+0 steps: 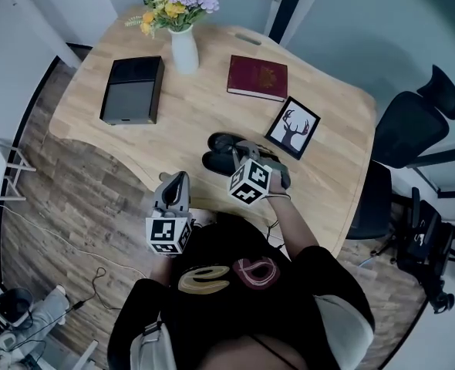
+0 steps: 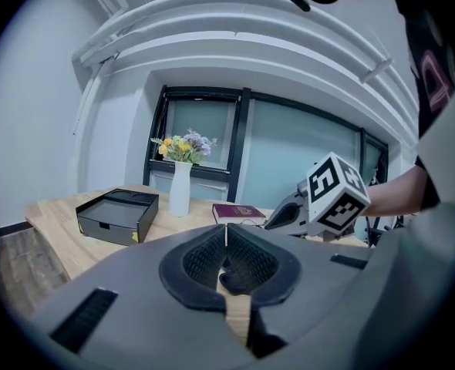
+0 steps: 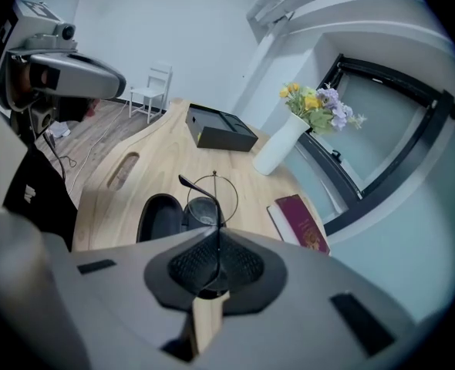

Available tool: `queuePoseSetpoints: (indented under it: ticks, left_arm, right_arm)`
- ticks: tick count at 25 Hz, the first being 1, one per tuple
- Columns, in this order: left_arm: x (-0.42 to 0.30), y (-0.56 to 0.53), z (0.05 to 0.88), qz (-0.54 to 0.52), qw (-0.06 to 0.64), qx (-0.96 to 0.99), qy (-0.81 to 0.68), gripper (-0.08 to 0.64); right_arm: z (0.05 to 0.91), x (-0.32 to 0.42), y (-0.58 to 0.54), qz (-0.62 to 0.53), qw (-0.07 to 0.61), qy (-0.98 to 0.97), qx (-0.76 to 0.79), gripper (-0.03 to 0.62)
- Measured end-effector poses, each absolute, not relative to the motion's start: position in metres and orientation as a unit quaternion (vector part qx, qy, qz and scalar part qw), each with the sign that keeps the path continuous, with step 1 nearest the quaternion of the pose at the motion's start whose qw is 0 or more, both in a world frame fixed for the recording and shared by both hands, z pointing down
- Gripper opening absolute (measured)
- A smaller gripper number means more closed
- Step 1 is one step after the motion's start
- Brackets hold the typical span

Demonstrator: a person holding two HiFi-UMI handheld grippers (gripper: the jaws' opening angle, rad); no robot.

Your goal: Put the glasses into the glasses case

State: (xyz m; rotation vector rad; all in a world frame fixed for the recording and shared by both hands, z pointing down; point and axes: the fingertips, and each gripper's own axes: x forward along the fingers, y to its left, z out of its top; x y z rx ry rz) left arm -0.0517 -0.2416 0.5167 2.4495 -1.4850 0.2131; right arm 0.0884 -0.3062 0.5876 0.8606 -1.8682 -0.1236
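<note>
Right gripper (image 3: pixel 216 236), jaws clamped on the glasses (image 3: pixel 203 209) frame, should lower them flat into the open glasses case (image 3: pixel 160 218); left gripper (image 2: pixel 226 233) jaws together, empty.

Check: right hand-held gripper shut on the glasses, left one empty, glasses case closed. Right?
Not closed: the glasses case is open, both hollow halves showing in the right gripper view. The rest holds: right hand-held gripper shut on the glasses, left hand-held gripper shut and empty.
</note>
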Motion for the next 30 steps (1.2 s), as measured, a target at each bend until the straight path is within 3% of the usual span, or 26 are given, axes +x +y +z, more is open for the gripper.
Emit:
queuePoseSetpoints:
  ticks: [30]
  left_arm:
    - [-0.104,-0.253,0.521,0.079,0.142,0.793,-0.587,0.018]
  right_arm:
    - [0.66,0.082,-0.332,-0.027,0.589,-0.752,0.294,0.015]
